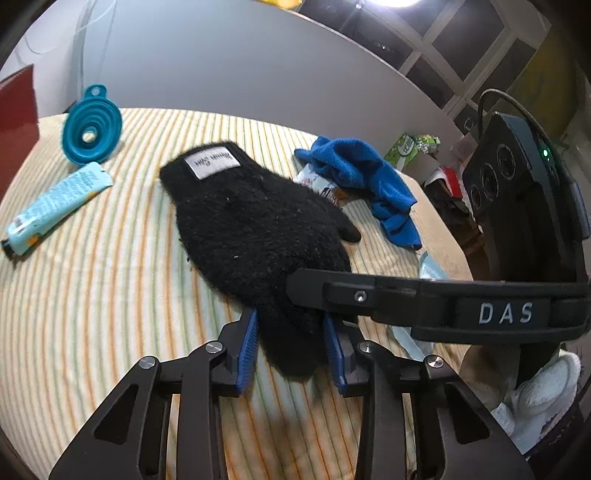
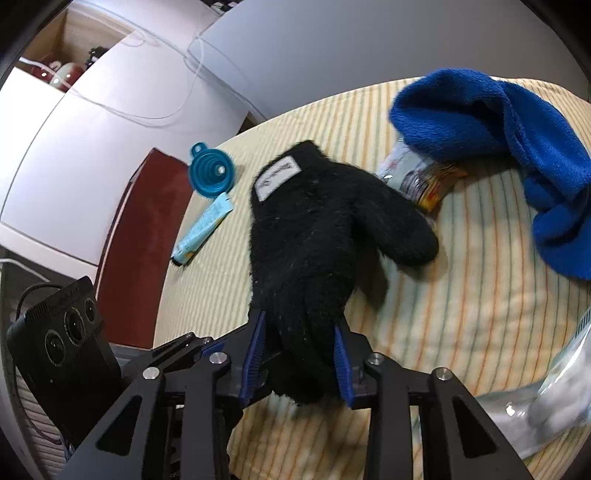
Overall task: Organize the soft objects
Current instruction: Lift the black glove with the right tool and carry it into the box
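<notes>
One black glove (image 1: 255, 229), two tongs (image 1: 291, 350) (image 2: 299, 360) pinching it.

So the surface is covered in a yellow striped cloth (image 1: 110, 295), with a plain white wall (image 1: 221, 66) behind it. Upper right in the left wrist view there's a dark window with white frames (image 1: 443, 48), plus a bright light (image 1: 388, 3) at the top edge.
</notes>
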Demonstrator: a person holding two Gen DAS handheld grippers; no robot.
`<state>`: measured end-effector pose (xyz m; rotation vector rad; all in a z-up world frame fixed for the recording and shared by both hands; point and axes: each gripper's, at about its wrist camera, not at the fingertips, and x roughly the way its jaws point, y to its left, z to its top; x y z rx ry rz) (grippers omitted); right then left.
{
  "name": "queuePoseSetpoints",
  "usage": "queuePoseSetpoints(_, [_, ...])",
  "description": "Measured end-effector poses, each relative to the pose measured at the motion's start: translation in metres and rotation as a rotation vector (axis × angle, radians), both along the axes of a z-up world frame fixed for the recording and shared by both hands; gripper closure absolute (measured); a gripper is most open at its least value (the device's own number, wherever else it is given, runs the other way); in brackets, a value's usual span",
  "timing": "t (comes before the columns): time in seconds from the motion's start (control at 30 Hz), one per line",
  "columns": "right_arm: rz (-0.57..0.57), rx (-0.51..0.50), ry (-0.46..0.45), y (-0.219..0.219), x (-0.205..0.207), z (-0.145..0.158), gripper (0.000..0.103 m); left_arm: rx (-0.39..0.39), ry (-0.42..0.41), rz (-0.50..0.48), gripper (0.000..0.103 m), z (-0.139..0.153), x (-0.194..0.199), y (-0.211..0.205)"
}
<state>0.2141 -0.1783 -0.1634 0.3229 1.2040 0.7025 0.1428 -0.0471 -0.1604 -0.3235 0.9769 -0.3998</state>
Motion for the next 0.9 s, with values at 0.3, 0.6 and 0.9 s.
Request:
queuePoseSetpoints(0.3, [0.027,0.059,-0.096,0.013,-0.043,0.027,0.075,0.006,-0.088,0.015,0.075,0.029,-0.039,0.017])
queuePoseSetpoints(0.6, [0.059,0.093,-0.197,0.041,-0.068,0.063,0.076,0.020,-0.176,0.046,0.077,0.063,-0.068,0.039])
queuePoseSetpoints(0.9, [0.102,0.129,-0.309,0.078,-0.078,0.115,0.077,0.047,-0.283,0.091,0.077,0.109,-0.079,0.073])
